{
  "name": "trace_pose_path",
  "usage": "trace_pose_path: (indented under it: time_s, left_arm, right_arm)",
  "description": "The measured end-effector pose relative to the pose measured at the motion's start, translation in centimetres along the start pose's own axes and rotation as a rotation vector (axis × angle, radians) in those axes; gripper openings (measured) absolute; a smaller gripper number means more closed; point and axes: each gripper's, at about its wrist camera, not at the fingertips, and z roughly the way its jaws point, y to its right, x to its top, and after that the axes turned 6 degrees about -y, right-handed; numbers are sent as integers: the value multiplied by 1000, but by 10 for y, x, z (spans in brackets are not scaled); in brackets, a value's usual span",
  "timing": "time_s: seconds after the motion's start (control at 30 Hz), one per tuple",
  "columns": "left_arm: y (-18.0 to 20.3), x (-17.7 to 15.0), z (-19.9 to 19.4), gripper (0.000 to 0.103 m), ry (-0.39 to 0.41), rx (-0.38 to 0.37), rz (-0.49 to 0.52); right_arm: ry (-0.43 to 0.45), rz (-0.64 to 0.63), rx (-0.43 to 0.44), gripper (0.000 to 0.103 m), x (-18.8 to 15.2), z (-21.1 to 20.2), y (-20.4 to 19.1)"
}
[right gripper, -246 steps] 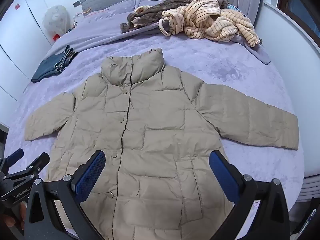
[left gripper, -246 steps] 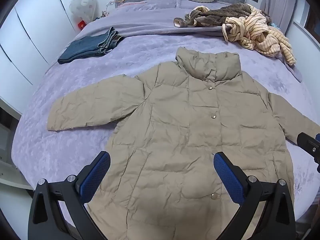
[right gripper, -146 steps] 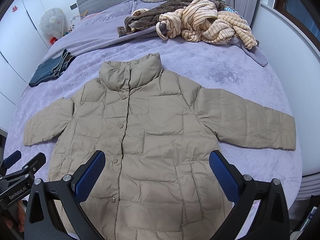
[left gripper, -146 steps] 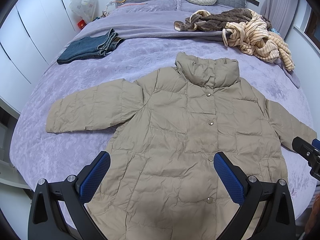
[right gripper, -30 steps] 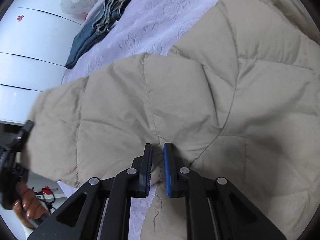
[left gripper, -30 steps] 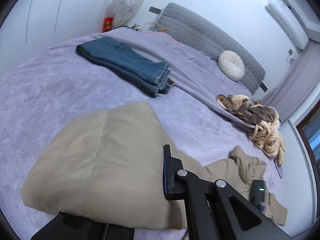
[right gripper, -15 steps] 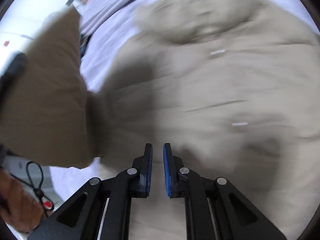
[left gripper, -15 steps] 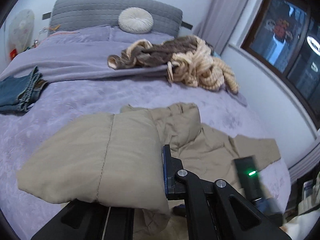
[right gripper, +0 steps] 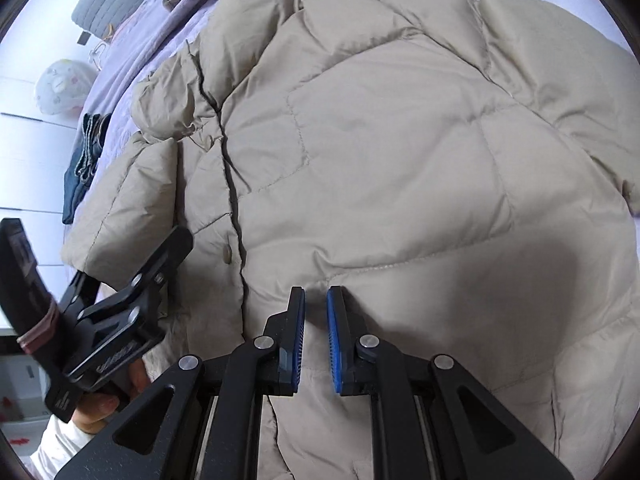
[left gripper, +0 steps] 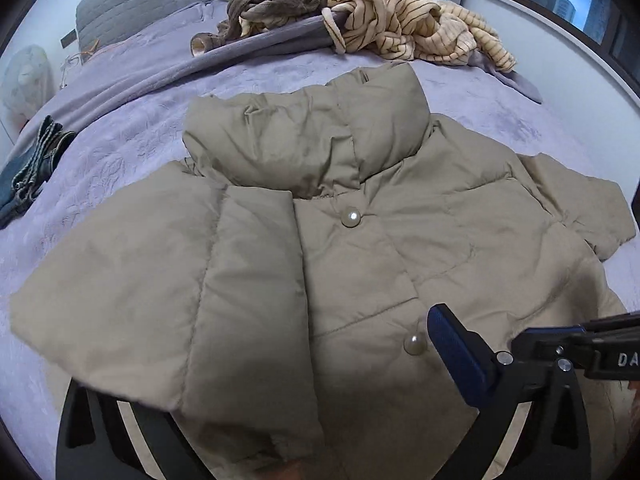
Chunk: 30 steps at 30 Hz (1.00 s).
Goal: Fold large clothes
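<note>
Because the beige padded jacket [left gripper: 360,240] lies with its collar toward the head of the bed [left gripper: 520,120] and its hem toward the foot, the sleeve [left gripper: 180,300] now rests across its chest, directly under the left gripper [left gripper: 280,380], whose jaws are opening with the cuff loose between them. The right gripper [right gripper: 316,336], nearly pressed together and holding nothing, hovers over the jacket's lower front. Earlier the sleeve stretched toward the bed's left edge.
</note>
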Motion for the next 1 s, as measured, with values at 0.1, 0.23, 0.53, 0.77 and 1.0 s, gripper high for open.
trace_pose_path:
  time_s: [0.1, 0.23, 0.53, 0.77, 1.0]
  left_arm:
    - [-27, -5, -29, 103, 47, -53, -36]
    - [-80, -27, -67, 103, 77, -38, -175]
    - [-226, -62, -32, 55, -10, 0, -595]
    - [-216, -74, 2, 41, -77, 87, -580]
    - [-210, -75, 14, 41, -113, 127, -529]
  right_arm:
    - [19, -56, -22, 55, 3, -3, -22]
    - [114, -249, -65, 85, 3, -16, -77]
    - [197, -837, -381, 85, -22, 55, -256]
    - [296, -629, -369, 6, 28, 52, -261]
    - [180, -88, -79, 12, 63, 37, -115]
